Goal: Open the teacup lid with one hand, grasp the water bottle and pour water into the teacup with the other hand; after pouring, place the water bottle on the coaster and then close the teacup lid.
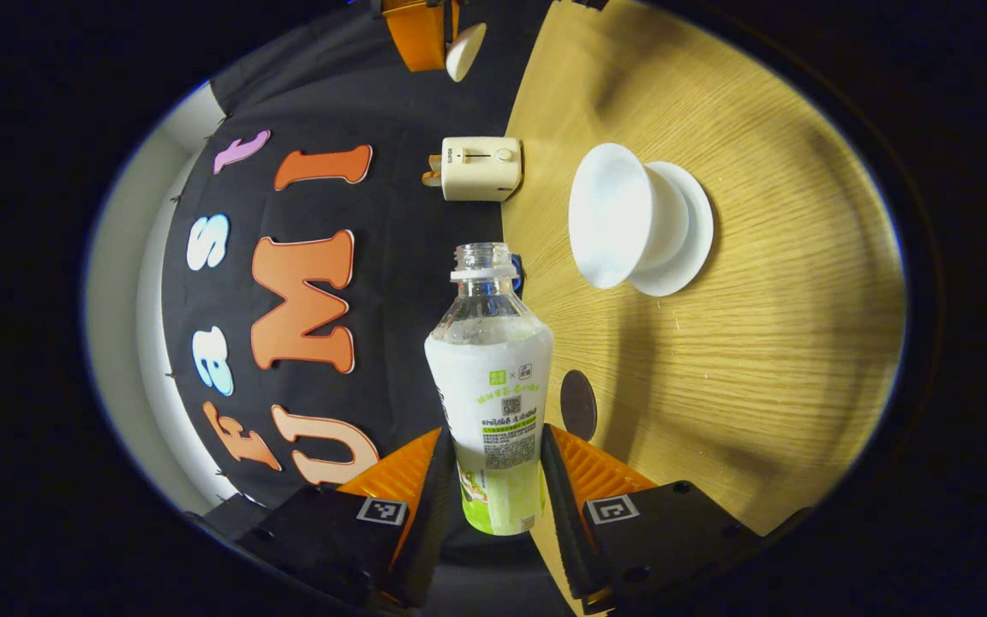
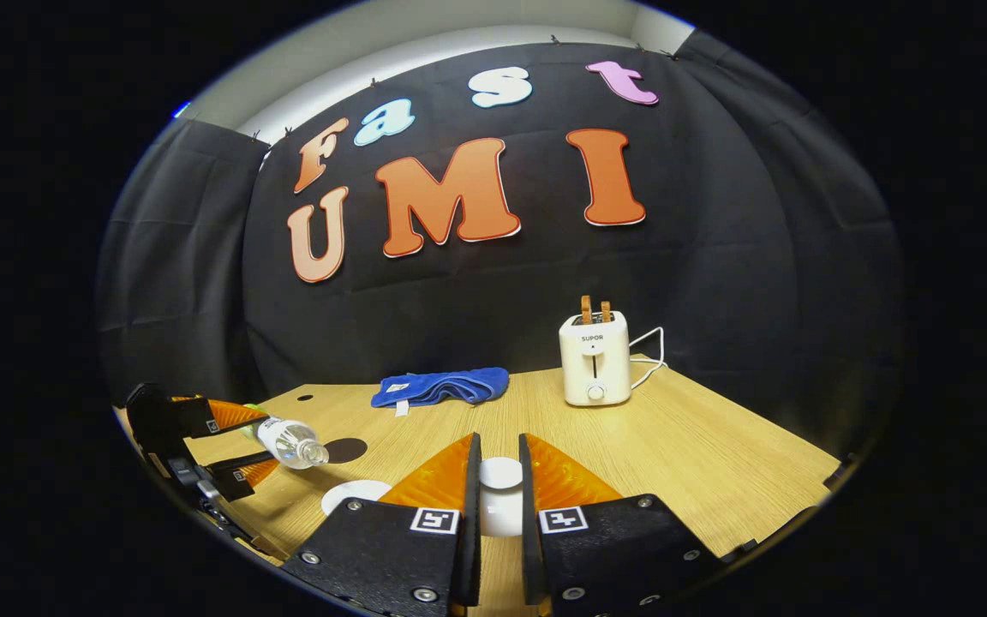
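Note:
My left gripper (image 1: 493,439) is shut on a clear, uncapped water bottle (image 1: 491,377) with a white and green label. In the right gripper view the left gripper (image 2: 232,446) holds that bottle (image 2: 288,440) tipped on its side above the table, mouth toward the dark round coaster (image 2: 346,449). The white teacup (image 1: 622,214) stands lidless on its saucer (image 1: 689,231), apart from the bottle's mouth. Between the two lies the coaster (image 1: 579,404). My right gripper (image 2: 499,441) is shut on the white lid (image 2: 500,473); part of the teacup (image 2: 355,495) shows beside its finger. The right gripper (image 1: 421,34) with the lid (image 1: 465,51) appears farther off.
A cream toaster (image 2: 595,368) with toast in it stands at the back of the wooden table (image 2: 716,463), its cord trailing right. A folded blue cloth (image 2: 442,387) lies to its left by the wall. The toaster (image 1: 481,169) also sits beyond the bottle's mouth.

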A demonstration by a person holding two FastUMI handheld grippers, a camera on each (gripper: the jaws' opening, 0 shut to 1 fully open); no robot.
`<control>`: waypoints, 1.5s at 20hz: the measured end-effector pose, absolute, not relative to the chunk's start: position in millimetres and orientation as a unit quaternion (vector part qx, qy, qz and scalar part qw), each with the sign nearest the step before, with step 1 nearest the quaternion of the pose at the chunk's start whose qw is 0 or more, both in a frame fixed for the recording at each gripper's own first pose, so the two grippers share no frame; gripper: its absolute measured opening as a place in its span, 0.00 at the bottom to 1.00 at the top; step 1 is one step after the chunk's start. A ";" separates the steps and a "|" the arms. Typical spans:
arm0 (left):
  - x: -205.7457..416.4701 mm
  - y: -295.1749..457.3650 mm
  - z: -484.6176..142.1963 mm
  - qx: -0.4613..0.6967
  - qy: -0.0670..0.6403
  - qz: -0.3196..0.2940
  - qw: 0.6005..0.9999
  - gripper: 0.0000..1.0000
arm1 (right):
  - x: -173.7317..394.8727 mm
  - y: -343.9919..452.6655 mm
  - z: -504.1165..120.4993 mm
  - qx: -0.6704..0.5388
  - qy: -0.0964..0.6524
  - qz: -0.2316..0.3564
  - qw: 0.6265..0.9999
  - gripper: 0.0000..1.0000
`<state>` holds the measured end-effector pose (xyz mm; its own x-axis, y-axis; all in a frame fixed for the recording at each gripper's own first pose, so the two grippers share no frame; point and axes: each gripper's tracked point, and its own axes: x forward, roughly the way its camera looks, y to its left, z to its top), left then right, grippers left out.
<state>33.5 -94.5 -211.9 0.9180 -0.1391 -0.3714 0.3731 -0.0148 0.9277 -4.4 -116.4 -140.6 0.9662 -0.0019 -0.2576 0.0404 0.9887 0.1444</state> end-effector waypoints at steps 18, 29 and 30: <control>30.9 -91.1 -197.1 0.769 0.066 -0.183 0.610 0.59 | -6.3 -116.9 -140.8 0.078 0.122 -0.007 0.990 0.20; 37.1 -87.8 -181.2 0.800 0.052 -0.154 0.578 0.58 | -9.4 -120.5 -134.6 0.076 0.112 -0.003 0.991 0.20; 36.7 -87.9 -179.1 0.801 0.050 -0.153 0.576 0.59 | -8.9 -121.1 -135.8 0.074 0.112 -0.003 0.991 0.20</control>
<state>36.7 -87.9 -179.1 0.9482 -0.0968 -0.3027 0.2562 -0.3306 0.9083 -8.9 -121.1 -135.8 0.9747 0.0103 -0.2233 0.0228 0.9891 0.1453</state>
